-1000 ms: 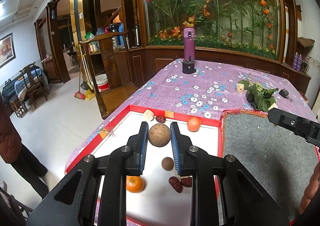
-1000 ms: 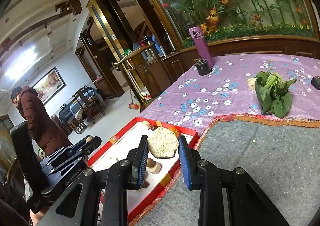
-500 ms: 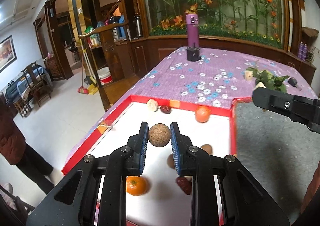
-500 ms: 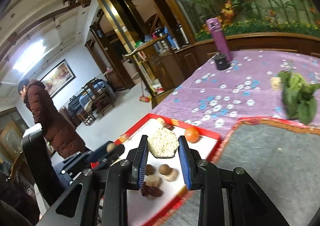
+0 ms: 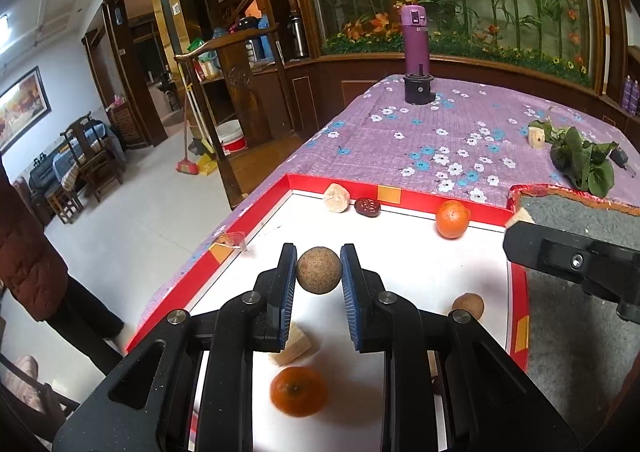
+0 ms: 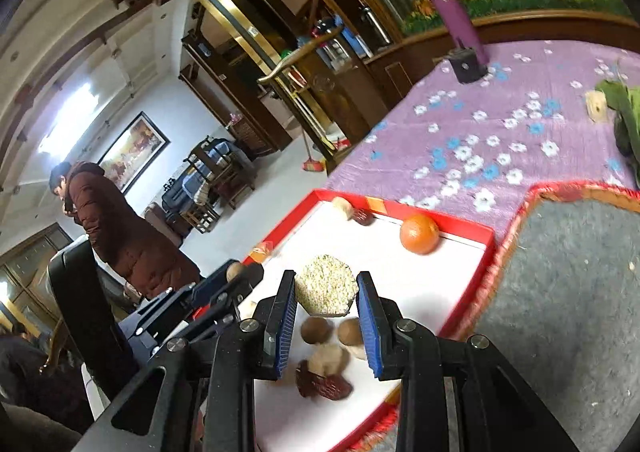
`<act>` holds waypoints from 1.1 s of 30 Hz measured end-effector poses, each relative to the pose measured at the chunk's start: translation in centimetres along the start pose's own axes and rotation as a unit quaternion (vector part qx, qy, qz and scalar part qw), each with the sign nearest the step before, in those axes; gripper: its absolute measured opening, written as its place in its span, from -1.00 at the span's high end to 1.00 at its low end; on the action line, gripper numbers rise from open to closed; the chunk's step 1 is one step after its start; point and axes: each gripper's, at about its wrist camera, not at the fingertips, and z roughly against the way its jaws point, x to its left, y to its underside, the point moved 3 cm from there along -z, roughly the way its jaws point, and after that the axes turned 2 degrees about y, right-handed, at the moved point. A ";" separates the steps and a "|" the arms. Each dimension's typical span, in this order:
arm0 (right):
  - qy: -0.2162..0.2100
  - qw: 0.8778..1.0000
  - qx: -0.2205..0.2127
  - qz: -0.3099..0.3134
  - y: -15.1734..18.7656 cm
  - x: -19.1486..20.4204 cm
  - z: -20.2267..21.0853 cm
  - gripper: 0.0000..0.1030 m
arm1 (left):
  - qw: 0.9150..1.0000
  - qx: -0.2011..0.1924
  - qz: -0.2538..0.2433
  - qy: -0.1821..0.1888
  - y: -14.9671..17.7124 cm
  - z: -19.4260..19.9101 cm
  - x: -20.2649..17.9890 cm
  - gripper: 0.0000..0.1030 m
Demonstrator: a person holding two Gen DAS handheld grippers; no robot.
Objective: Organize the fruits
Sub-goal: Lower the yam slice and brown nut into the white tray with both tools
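- Fruits, loose lot: held in the shallow red-rimmed white tray [image 5: 404, 199], the landmark for every entry below, on the purple flowered tablecloth [image 5: 424, 139].
- Left gripper [image 5: 319, 272]: over the tray's left half, blue pads pinching a round brown rough-skinned fruit [image 5: 319, 270]. It has sunk closer to the tray floor than a second ago, grip unchanged.
- Beneath it, near edge: small orange tangerine [image 5: 298, 391], pale cut wedge [image 5: 292, 348].
- Tray's far rim: pale lump [image 5: 337, 197], dark red date [image 5: 367, 207], second tangerine [image 5: 452, 219].
- Tray's right side: two small brown round fruits [image 6: 334, 330] and wrinkled red dates [image 6: 322, 384].
- Right gripper [image 6: 327, 292]: above that cluster, clamped on a pale hexagonal puffed-grain cake [image 6: 326, 286]; it too has come lower and further over the tray.
- Grey felt mat [image 5: 580, 219]: right of the tray, bare.
- Reading: both items look about to be set down in the tray; release not yet made.
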 end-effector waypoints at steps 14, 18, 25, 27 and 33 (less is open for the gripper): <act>0.044 0.999 0.006 0.020 0.6 -0.3 -0.9 0.45 | 1.000 0.010 -0.007 0.000 1.0 -1.1 -0.2 0.58; 0.052 0.998 0.012 0.020 0.7 -0.7 -1.4 0.45 | 1.000 0.011 -0.003 0.000 1.2 -1.5 -0.1 0.58; 0.054 0.998 0.017 0.020 0.8 -0.9 -1.9 0.45 | 1.000 0.009 -0.002 -0.004 1.1 -1.7 0.1 0.58; 0.054 0.998 0.018 0.021 0.9 -0.9 -1.9 0.45 | 1.000 0.011 -0.001 -0.003 1.2 -1.8 0.1 0.58; 0.057 0.998 0.024 0.022 1.0 -0.8 -2.3 0.45 | 1.000 0.012 -0.001 -0.004 1.2 -1.8 0.2 0.58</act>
